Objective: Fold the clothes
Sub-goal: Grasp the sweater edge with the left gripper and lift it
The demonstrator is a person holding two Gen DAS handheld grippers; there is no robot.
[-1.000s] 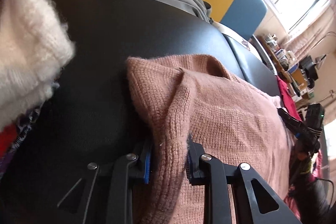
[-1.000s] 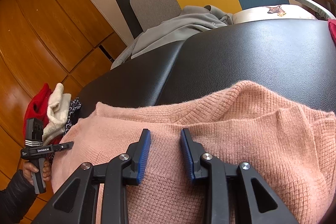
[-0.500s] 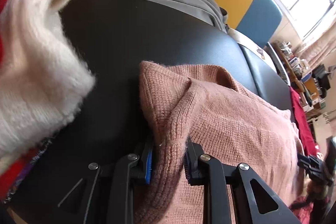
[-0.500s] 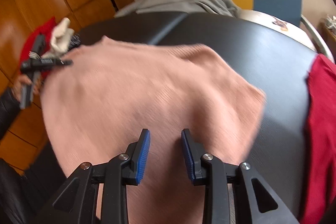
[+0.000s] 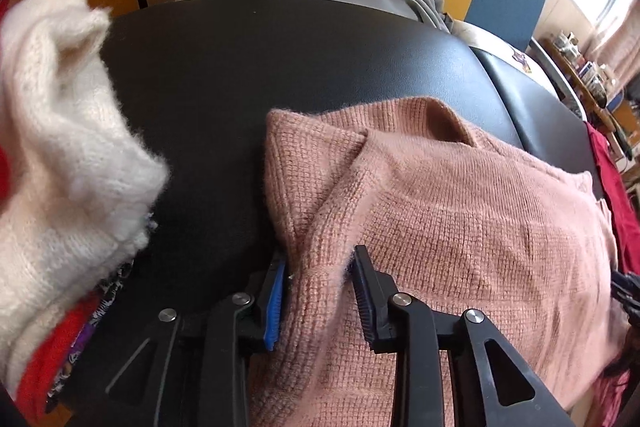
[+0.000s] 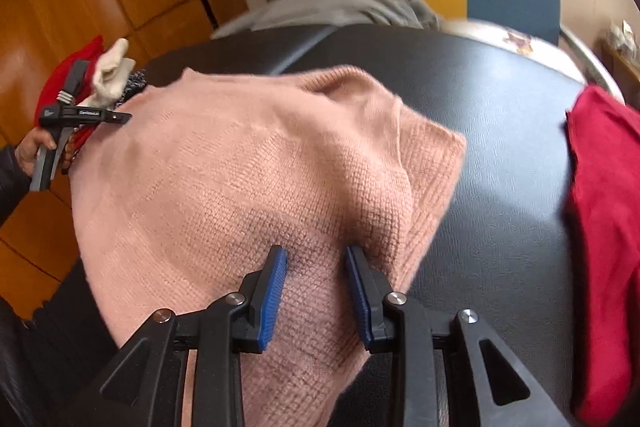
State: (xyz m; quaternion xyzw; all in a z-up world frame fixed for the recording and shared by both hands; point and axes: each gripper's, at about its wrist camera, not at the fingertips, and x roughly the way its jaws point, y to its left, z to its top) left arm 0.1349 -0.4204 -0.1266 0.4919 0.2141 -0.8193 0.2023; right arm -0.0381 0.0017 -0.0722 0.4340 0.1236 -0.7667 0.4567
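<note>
Fingers (image 5: 362,279) pinch pink sweater (image 5: 460,219) fold; table (image 5: 280,67).

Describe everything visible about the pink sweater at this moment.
The pink sweater is a fuzzy, ribbed knit in dusty pink, partly folded, lying rumpled on the black padded table. A ribbed edge sticks out toward the red garment without touching it. The left gripper has a bunched ridge of knit between its fingers at one edge. The right gripper presses into the fabric, jaws apart with knit between them. A cream knit lies apart, to the left.
</note>
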